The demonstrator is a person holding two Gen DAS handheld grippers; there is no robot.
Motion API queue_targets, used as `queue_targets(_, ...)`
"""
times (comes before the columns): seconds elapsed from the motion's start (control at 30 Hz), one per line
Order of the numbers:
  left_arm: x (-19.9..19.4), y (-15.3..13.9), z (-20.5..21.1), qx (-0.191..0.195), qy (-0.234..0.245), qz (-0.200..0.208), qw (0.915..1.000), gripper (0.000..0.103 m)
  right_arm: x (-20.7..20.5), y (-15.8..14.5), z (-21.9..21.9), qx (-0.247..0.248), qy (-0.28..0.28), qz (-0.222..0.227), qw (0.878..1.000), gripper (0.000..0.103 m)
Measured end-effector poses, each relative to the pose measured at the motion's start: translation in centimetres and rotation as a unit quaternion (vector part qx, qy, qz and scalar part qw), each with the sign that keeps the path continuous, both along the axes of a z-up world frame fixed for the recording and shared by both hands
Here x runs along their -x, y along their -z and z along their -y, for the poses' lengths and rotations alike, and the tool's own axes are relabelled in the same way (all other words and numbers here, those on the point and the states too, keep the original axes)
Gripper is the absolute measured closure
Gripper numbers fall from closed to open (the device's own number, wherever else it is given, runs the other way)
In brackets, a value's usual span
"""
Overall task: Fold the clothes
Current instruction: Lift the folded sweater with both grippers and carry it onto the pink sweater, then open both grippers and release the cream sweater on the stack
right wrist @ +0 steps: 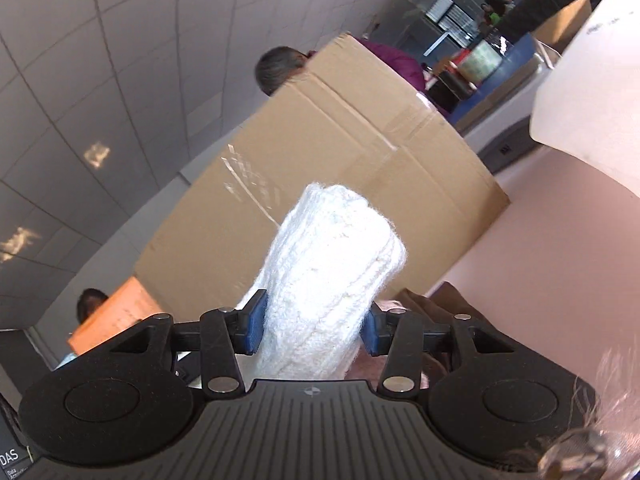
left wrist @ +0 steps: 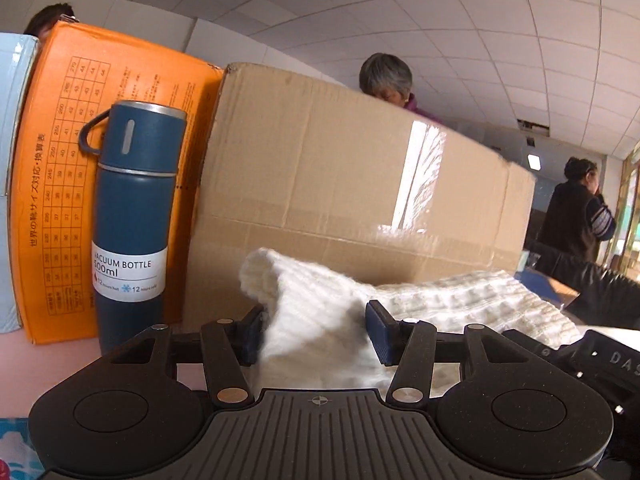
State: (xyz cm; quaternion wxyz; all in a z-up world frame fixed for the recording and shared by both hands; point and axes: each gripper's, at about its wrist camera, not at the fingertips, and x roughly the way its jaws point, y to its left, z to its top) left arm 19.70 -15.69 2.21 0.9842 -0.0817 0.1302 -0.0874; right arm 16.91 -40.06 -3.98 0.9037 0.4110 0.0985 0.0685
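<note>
My left gripper (left wrist: 316,334) has a bunched fold of the white knit garment (left wrist: 320,320) between its blue pads (left wrist: 378,332). The right-hand pad is clear of the cloth on its visible face and the left-hand pad is partly hidden behind the fabric, so I cannot tell whether this gripper presses on the garment or merely brackets it. From this fold, the garment spreads away to the right across the table (left wrist: 12,336), in front of a large cardboard box (left wrist: 360,184). My right gripper (right wrist: 310,332) pinches a rolled, thick section of the same garment (right wrist: 332,276), with both blue pads (right wrist: 256,326) against its sides; the roll stands up and forward from the gripper, tilted toward the box (right wrist: 320,168). In the left wrist view, a dark blue vacuum bottle (left wrist: 132,216) stands upright just left of the box, in front of an orange carton (left wrist: 64,160) leaning behind it. A brown cloth item (right wrist: 432,304) lies on the pink table (right wrist: 540,260) just beyond my right gripper. Several people are visible behind the box.
</note>
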Motion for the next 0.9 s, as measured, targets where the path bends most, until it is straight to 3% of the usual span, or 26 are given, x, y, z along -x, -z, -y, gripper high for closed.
queue_targets(0.1, -1.4, 1.2, 1.2, -0.037, -0.005, -0.022, 0.9991, 0.043, -1.1, 1.1, 0.9, -0.016, 0.015, -0.050, 0.999, 0.040)
queue_targets(0.13, -1.8, 1.4, 1.4, -0.044, -0.006, -0.028, 0.9986, 0.042, -1.3, 1.4, 0.9, -0.011, 0.016, -0.057, 0.998, 0.040)
queue_targets(0.23, -2.2, 1.4, 1.3, -0.046, -0.001, -0.043, 0.9980, 0.038, -1.4, 1.7, 0.6, 0.017, 0.025, -0.063, 0.998, 0.032)
queue_targets(0.3, -2.0, 1.2, 0.7, -0.038, 0.005, -0.040, 0.9984, 0.036, -1.2, 1.9, 0.4, 0.024, 0.032, -0.061, 0.997, 0.020)
queue_targets(0.37, -0.6, 1.2, 0.2, -0.039, -0.016, -0.019, 0.9989, 0.024, -0.6, 1.7, 0.7, 0.017, 0.037, -0.057, 0.998, 0.010)
queue_targets(0.43, 1.4, 1.2, 0.0, -0.049, -0.045, 0.009, 0.9977, 0.000, -0.1, 1.4, 0.6, 0.023, 0.036, -0.042, 0.998, 0.003)
queue_targets(0.57, 5.7, 1.0, -0.3, -0.112, -0.052, 0.083, 0.9888, 0.000, 1.6, 0.3, -0.3, 0.066, 0.060, 0.005, 0.996, 0.002)
queue_targets(0.67, 8.3, 0.5, -1.2, -0.141, -0.054, 0.116, 0.9818, 0.000, 3.5, -0.1, 0.0, 0.070, 0.123, 0.056, 0.988, 0.000)
queue_targets(0.73, 9.8, 0.0, -2.4, -0.145, -0.056, 0.120, 0.9804, 0.000, 4.9, -0.2, 0.3, 0.068, 0.177, 0.089, 0.978, 0.000)
queue_targets(0.9, 13.4, -1.0, -5.9, -0.148, -0.072, 0.117, 0.9794, 0.000, 7.1, -0.5, 0.3, 0.082, 0.258, 0.114, 0.956, 0.000)
